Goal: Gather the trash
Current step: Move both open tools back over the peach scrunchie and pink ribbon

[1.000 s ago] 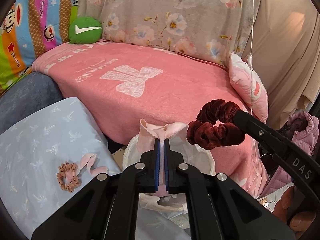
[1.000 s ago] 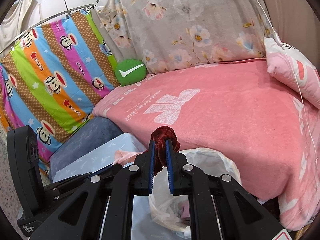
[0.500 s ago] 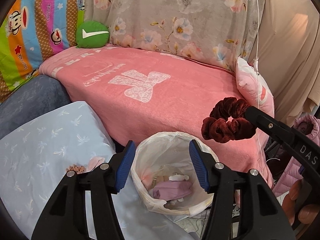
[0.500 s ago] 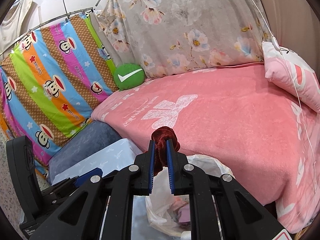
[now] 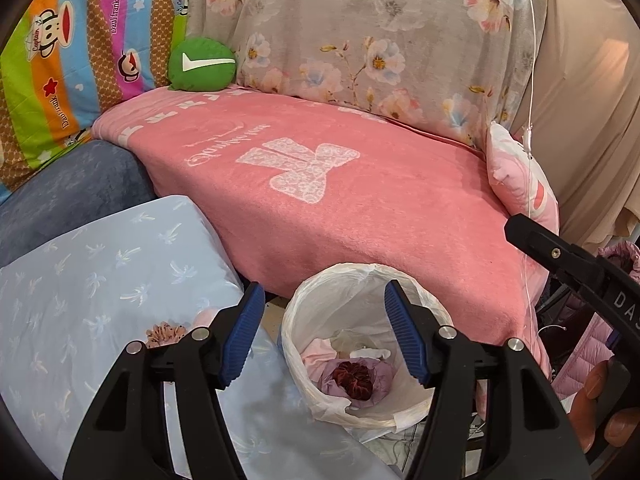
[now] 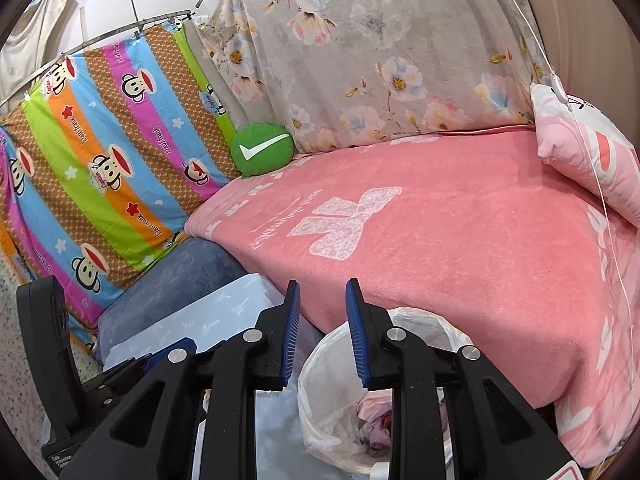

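Note:
A small bin lined with a white bag stands below the pink bed's edge. Inside it lies a dark red velvet scrunchie on purple and pink scraps. My left gripper hangs over the bin, its jaws opening wide with nothing between them. My right gripper hovers above the bin's left rim, jaws opening and empty; one of its black fingers reaches in from the right in the left wrist view. A peach scrunchie rests on the light blue pillow, partly hidden behind my left finger.
A pink blanket covers the bed, with a green round cushion and a floral pillow at the back and a pink pillow at right. A white cord hangs down. A pink jacket lies at right.
My left gripper let go of the pink cloth, which fell into the bin. My right gripper released the dark red scrunchie, which now lies in the bin. Both jaws have spread apart.

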`<state>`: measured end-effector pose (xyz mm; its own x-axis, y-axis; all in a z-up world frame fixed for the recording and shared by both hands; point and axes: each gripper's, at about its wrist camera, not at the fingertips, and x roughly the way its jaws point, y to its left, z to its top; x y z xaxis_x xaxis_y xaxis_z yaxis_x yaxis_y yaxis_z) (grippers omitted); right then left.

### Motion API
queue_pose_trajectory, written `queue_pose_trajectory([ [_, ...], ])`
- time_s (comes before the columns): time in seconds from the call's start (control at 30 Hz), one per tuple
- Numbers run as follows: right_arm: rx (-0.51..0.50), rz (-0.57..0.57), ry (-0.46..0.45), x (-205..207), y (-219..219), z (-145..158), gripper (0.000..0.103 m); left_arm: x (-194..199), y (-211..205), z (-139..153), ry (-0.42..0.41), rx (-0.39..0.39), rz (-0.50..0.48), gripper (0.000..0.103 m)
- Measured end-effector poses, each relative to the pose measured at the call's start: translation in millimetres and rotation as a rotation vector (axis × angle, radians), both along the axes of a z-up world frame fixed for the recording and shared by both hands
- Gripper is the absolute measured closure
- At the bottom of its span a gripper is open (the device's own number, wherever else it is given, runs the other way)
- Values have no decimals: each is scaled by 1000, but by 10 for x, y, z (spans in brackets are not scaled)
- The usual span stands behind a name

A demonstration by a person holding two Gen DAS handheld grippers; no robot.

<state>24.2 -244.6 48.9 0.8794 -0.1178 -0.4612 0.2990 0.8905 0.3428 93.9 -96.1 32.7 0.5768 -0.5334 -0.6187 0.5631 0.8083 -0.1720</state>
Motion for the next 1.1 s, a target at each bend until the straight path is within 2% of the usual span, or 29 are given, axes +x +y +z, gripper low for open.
queue_pose_trajectory([
  [0.5,-15,55,27,90,264,-48,73,62,224,-36,19,-11,52,43],
  [0.87,-21,118,65,241,564,-160,73,188,580,-184,49,-6,133,39],
  [1.1,-27,161,107,371,761,-298,68,313,845,-319,73,19,203,39],
])
